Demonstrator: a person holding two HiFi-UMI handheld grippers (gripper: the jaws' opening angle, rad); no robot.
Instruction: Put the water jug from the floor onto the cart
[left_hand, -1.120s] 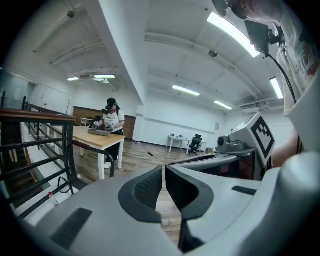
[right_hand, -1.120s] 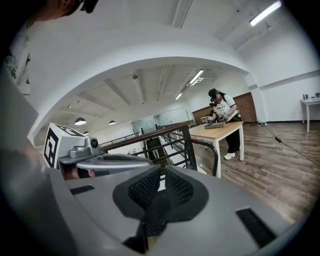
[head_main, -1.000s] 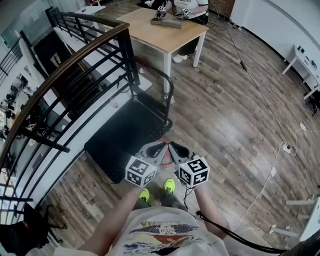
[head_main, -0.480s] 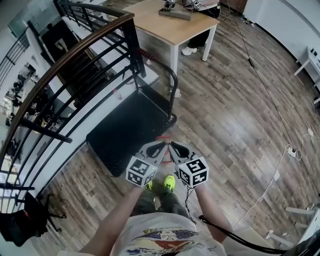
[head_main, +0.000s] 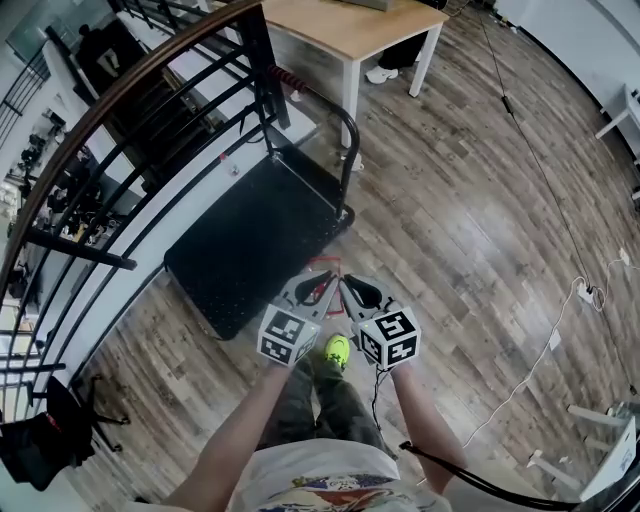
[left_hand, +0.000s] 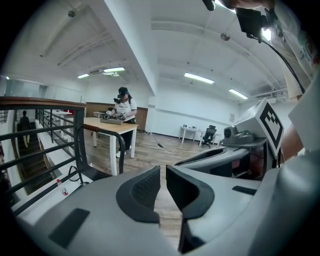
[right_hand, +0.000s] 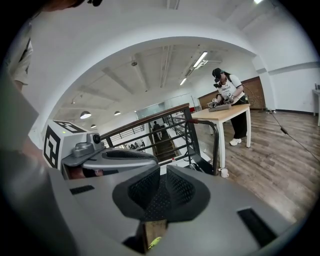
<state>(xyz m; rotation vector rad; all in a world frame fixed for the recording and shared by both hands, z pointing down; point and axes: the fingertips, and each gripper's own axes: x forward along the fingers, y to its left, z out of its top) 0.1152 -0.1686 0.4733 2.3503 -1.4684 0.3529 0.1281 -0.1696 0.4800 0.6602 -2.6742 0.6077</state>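
Observation:
No water jug shows in any view. The black flat cart (head_main: 250, 235) stands on the wood floor beside the railing, its loop handle (head_main: 347, 135) at the far end. My left gripper (head_main: 322, 284) and right gripper (head_main: 347, 288) hang side by side just off the cart's near right corner, both shut with nothing between the jaws. In the left gripper view the left gripper (left_hand: 162, 184) has its pads nearly together over bare floor, with the cart handle (left_hand: 119, 145) to the left. In the right gripper view the right gripper (right_hand: 162, 192) has its pads touching.
A dark railing (head_main: 130, 120) runs along the cart's left side above a stairwell. A wooden table (head_main: 370, 18) stands beyond the cart, and a person (left_hand: 124, 104) works at it. A cable (head_main: 540, 175) crosses the floor at right. A red mark (head_main: 322, 266) lies by the gripper tips.
Both grippers have sunk together and stayed shut. The view has tipped down: the table has slid toward the top edge and the cart looks nearer.

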